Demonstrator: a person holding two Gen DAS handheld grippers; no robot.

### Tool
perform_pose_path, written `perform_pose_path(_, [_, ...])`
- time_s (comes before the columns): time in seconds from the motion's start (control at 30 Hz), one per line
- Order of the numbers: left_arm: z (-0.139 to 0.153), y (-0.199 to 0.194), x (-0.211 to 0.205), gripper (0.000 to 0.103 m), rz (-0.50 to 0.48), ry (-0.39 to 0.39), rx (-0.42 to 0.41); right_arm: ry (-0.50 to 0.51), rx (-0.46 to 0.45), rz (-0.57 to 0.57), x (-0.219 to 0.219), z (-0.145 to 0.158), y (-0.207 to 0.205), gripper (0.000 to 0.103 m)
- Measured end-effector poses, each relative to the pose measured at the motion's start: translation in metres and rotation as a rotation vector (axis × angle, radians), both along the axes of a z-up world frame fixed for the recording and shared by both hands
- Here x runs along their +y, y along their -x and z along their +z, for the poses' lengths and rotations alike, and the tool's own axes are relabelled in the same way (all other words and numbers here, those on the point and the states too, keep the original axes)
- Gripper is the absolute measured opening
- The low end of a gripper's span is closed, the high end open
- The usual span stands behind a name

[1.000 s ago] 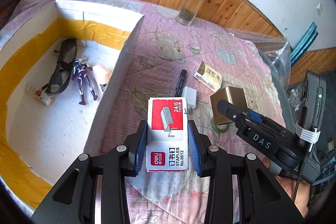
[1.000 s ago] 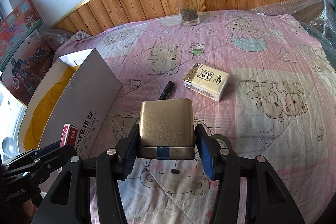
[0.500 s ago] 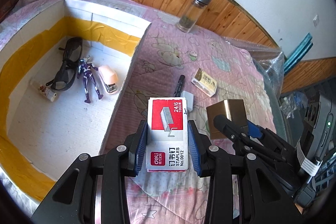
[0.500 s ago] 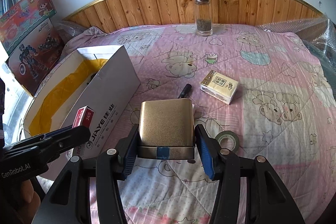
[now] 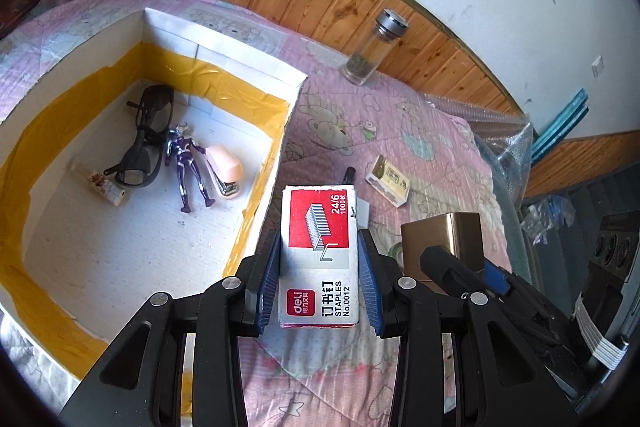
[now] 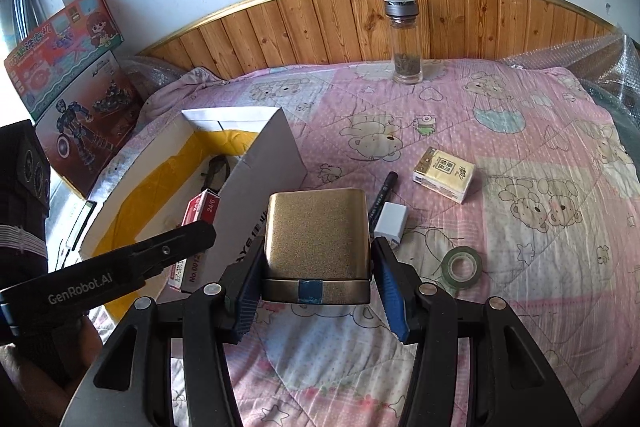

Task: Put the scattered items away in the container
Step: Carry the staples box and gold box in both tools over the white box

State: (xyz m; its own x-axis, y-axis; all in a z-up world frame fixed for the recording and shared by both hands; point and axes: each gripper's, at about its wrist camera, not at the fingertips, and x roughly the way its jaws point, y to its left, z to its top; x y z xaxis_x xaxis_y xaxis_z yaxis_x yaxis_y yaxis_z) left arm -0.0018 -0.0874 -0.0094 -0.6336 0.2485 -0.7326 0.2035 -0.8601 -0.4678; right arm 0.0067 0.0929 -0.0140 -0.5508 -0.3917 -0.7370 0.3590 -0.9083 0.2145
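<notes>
I am in the carrying step, with something in each claw and both loads in the air beside the cardboard box (image 5: 256, 187) that serves as the container on the bed (image 6: 520, 131).

My left claw (image 5: 319, 279) is pinching a box of staples (image 5: 319, 259), its blue pads pressed on the two long sides; the red and white label faces up and the carton looks light, stiff and square-edged. It hangs just outside the box's near wall.

My right claw (image 6: 316, 267) is pinching a gold tin (image 6: 316, 239), a rounded, matt metal case with a blue tab on its lower rim. It sits further from the box, over the quilt.

Next, I judge, each load has to cross the wall and come over the white floor before I let go. The sunglasses (image 5: 150, 135), toy figure (image 5: 188, 163) and small stapler (image 5: 224, 171) lie at the far end, so the near floor is free.

A marker (image 6: 382, 199), white adapter (image 6: 390, 221), tissue pack (image 6: 444, 175) and tape roll (image 6: 462, 265) are left on the quilt.
</notes>
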Motion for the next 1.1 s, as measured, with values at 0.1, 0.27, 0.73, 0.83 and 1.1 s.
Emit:
perform_pose_path(0.1, [0.000,-0.004,-0.009,0.038,0.017,-0.012,0.004,0.003,0.012,0.023,-0.010,0.008,-0.002,0.053])
perform_pose_path(0.27, [0.003,-0.011,-0.025,0.038,0.047,-0.015,0.010,0.011,0.028,0.063,-0.027,0.017,-0.008,0.053])
perform_pose_path(0.73, [0.003,-0.032,-0.065,0.038,0.149,-0.004,0.005,0.052,0.023,0.164,-0.058,0.024,-0.016,0.053])
perform_pose_path(0.83, [0.003,-0.035,-0.074,0.038,0.170,-0.002,0.006,0.051,0.035,0.190,-0.067,0.029,-0.016,0.053])
perform_pose_path(1.1, [-0.003,-0.044,-0.094,0.038,0.212,-0.009,-0.015,0.046,0.055,0.264,-0.090,0.038,-0.019,0.053])
